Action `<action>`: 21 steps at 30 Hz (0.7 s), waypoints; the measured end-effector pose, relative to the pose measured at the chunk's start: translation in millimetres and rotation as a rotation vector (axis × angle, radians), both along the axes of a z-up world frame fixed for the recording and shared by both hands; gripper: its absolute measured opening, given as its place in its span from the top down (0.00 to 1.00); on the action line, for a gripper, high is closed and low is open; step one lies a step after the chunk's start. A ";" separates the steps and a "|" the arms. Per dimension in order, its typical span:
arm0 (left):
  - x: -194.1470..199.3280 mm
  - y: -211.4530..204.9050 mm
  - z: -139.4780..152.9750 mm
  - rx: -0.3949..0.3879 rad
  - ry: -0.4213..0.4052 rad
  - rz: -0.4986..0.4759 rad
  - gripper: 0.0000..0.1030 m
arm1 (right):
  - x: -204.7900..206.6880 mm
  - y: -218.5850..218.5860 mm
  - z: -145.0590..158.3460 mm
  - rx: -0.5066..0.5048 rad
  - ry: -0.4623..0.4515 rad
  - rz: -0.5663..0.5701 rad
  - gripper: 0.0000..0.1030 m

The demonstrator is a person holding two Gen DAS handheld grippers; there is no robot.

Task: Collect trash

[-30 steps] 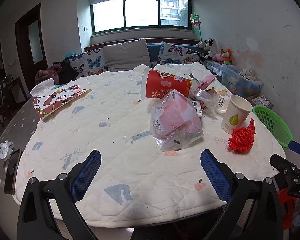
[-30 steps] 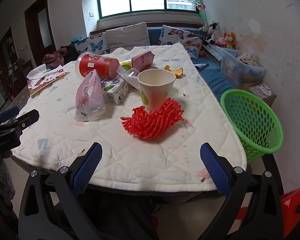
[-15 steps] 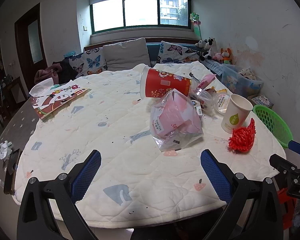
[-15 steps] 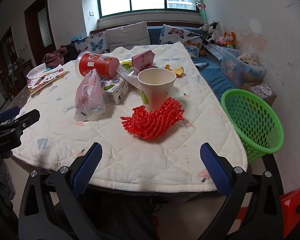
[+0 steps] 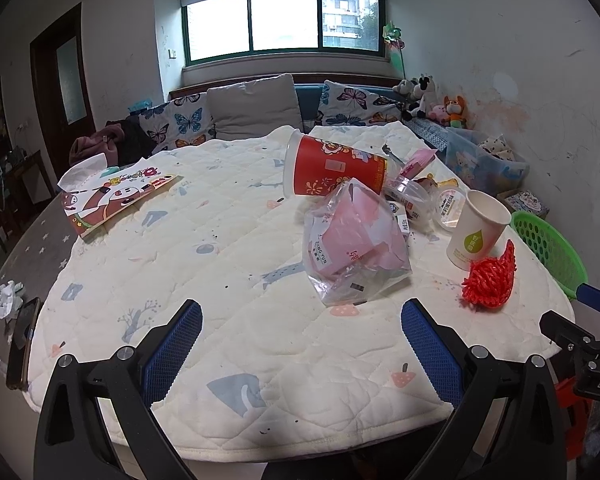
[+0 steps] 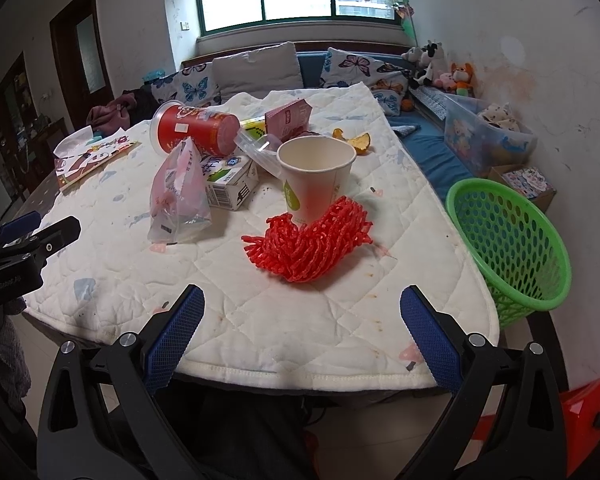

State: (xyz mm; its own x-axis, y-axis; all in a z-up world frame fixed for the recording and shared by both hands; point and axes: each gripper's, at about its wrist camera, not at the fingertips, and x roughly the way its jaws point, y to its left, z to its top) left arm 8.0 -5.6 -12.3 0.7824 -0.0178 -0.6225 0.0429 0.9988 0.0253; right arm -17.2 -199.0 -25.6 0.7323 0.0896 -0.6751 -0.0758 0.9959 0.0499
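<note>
Hovering over the near edge of the white quilted table (image 6: pixel 260 320), the right gripper (image 6: pixel 300 320) is holding its blue-padded fingers spread wide, gripping nothing. A red foam mesh sleeve (image 6: pixel 306 242) is lying just beyond them, touching a white paper cup (image 6: pixel 316 178). A green plastic mesh basket (image 6: pixel 508 248) is standing beside the table's right edge. The left gripper (image 5: pixel 300 330), also spread and empty, is facing a clear plastic bag of pink wrappers (image 5: pixel 354 244) lying toward the middle.

Daylight comes through a green-framed window (image 5: pixel 282 20) in white, stained walls (image 5: pixel 500 60); beneath it a bench (image 6: pixel 312 65) holds butterfly cushions (image 5: pixel 188 124), and a dark door (image 5: pixel 62 88) stands left
</note>
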 end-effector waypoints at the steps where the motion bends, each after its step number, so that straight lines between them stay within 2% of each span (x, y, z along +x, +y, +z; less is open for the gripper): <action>1: 0.2 0.2 0.4 0.000 0.000 -0.001 0.06 | 0.9 -0.7 0.4 0.000 -0.001 -0.001 0.05; 11: 15.7 2.7 2.9 0.006 0.011 -0.005 0.06 | 16.4 -4.5 0.4 0.000 0.003 0.005 0.05; 21: 39.2 -0.5 -1.2 0.000 0.043 -0.024 0.06 | 46.3 -4.9 -15.9 0.021 0.054 0.008 0.08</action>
State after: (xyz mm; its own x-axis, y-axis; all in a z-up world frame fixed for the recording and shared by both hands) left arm 47.2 -6.1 -13.5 0.7543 -0.0362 -0.6555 0.0674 0.9975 0.0225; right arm 29.1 -203.9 -41.5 0.6938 0.1096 -0.7118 -0.0799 0.9940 0.0752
